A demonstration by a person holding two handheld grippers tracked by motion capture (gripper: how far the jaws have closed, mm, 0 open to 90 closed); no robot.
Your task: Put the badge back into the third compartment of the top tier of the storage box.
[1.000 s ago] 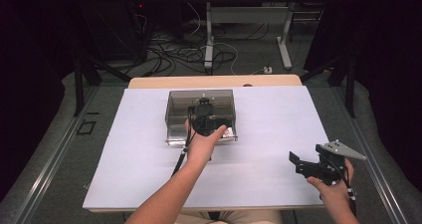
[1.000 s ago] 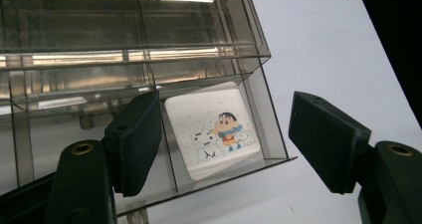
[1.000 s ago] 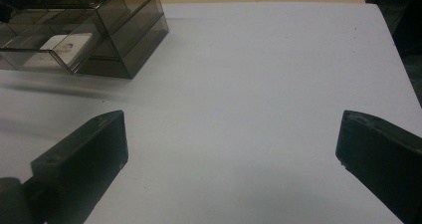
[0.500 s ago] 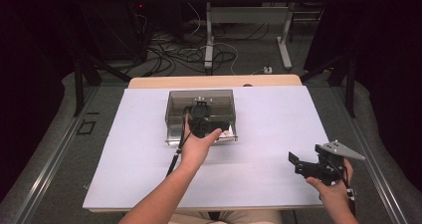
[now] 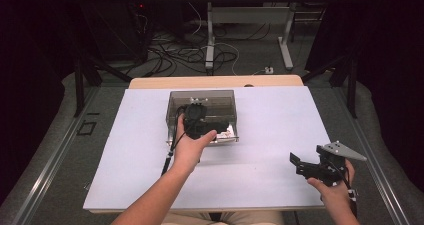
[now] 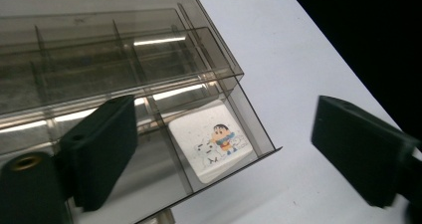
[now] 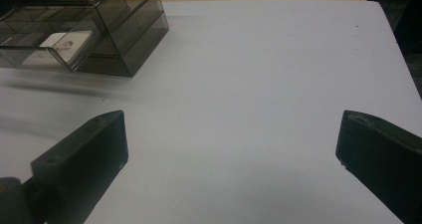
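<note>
From the high view, the left gripper (image 5: 196, 116) hovers over the smoky plastic drawer box (image 5: 202, 116); the right gripper (image 5: 311, 168) waits well apart from the box, jaws wide. In the left gripper view, jaws spread wide flank the pulled-out drawer (image 6: 219, 149) holding a cartoon-printed white card (image 6: 211, 145). The right gripper view shows the box far off. Likely next: lower and pinch the card.
</note>
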